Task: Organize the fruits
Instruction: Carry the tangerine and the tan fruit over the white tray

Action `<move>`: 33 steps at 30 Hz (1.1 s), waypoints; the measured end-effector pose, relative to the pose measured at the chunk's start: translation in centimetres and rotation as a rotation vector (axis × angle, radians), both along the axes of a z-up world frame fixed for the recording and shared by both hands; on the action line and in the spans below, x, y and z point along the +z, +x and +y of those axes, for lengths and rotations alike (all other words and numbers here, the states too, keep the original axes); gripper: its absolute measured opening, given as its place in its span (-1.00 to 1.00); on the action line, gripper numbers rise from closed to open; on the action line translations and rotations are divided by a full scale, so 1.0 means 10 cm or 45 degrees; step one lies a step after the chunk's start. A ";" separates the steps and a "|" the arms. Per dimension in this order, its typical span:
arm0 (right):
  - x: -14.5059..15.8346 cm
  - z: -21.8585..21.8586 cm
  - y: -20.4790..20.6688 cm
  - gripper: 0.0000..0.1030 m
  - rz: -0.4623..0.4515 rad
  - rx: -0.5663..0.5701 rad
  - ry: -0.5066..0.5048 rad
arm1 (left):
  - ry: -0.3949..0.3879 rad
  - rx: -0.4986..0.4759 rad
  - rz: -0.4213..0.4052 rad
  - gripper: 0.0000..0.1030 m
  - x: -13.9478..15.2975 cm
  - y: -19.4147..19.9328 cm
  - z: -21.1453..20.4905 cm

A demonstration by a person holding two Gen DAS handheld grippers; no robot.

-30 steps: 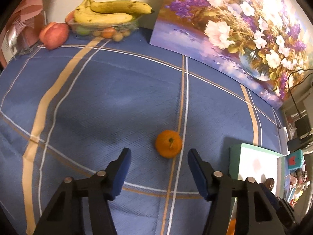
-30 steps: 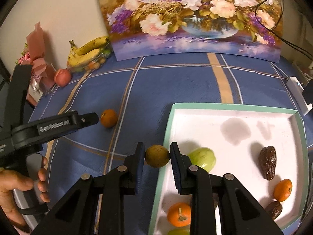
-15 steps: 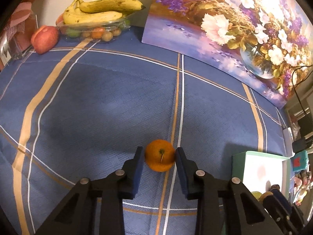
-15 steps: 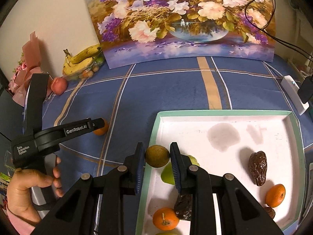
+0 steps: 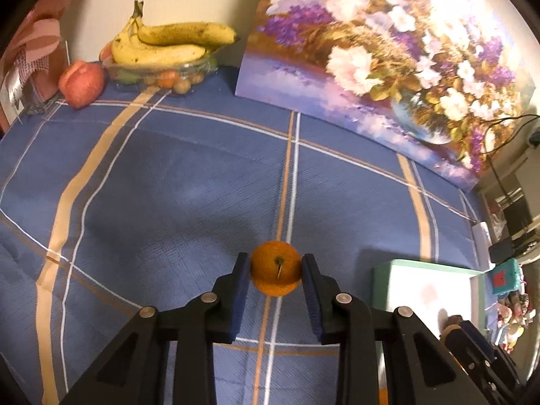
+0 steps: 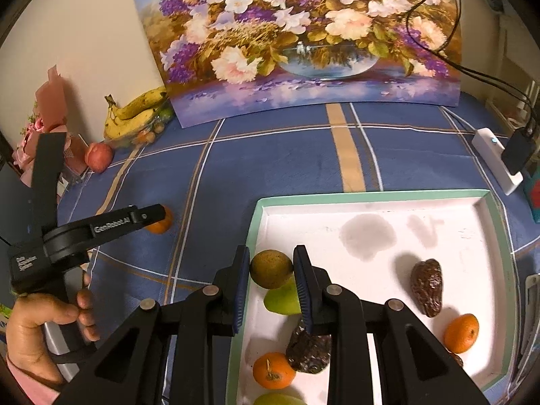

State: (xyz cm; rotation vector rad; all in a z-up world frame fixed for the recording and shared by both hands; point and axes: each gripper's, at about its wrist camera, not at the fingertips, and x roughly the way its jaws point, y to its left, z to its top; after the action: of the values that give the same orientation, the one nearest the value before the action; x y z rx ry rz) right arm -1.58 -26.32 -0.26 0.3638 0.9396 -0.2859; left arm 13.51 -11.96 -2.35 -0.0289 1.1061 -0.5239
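Note:
My left gripper (image 5: 275, 271) is shut on a small orange mandarin (image 5: 275, 267), stem facing the camera, over the blue checked cloth. The right wrist view shows that same mandarin (image 6: 161, 224) partly behind the left gripper's black finger. My right gripper (image 6: 271, 270) is shut on a yellow-brown round fruit (image 6: 271, 268), held above the left end of the white tray with a green rim (image 6: 371, 195). In the tray lie a green pear (image 6: 281, 298), two mandarins (image 6: 272, 370) (image 6: 461, 333), and dark wrinkled dates (image 6: 426, 287).
A glass bowl of bananas (image 5: 162, 47) and small fruits stands at the far wall beside a red apple (image 5: 82, 82). A flower painting (image 6: 303, 40) leans against the wall. A white power strip (image 6: 496, 160) with a black plug lies right of the tray. A hand (image 6: 37, 330) holds the left gripper.
The left gripper closed from wide open onto the mandarin and lifted slightly. The right gripper carried the yellow-brown fruit from beside the tray's left edge to above the tray.

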 end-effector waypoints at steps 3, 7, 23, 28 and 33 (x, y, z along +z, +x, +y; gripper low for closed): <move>0.08 -0.02 -0.08 -0.47 -0.010 -0.017 0.000 | -0.016 -0.015 -0.018 -0.37 0.13 -0.09 0.00; 0.17 -0.05 -0.18 -0.47 -0.025 -0.034 0.002 | -0.018 -0.033 -0.055 -0.37 0.32 -0.21 0.00; 0.42 -0.07 -0.56 -0.47 -0.020 -0.070 -0.039 | 0.005 -0.131 -0.098 -0.36 0.52 -0.83 0.00; 0.42 -0.06 -0.69 -0.46 -0.014 -0.090 -0.050 | 0.031 -0.182 -0.108 -0.36 0.49 -1.04 -0.05; 0.42 -0.04 -0.82 -0.46 -0.005 -0.098 -0.056 | 0.041 -0.215 -0.132 -0.36 0.52 -1.20 -0.07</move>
State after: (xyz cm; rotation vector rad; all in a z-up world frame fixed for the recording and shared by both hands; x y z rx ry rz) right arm -9.82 -26.68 3.93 0.3603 0.9150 -0.3754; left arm 1.55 -12.61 2.85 0.1194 1.0207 -0.6515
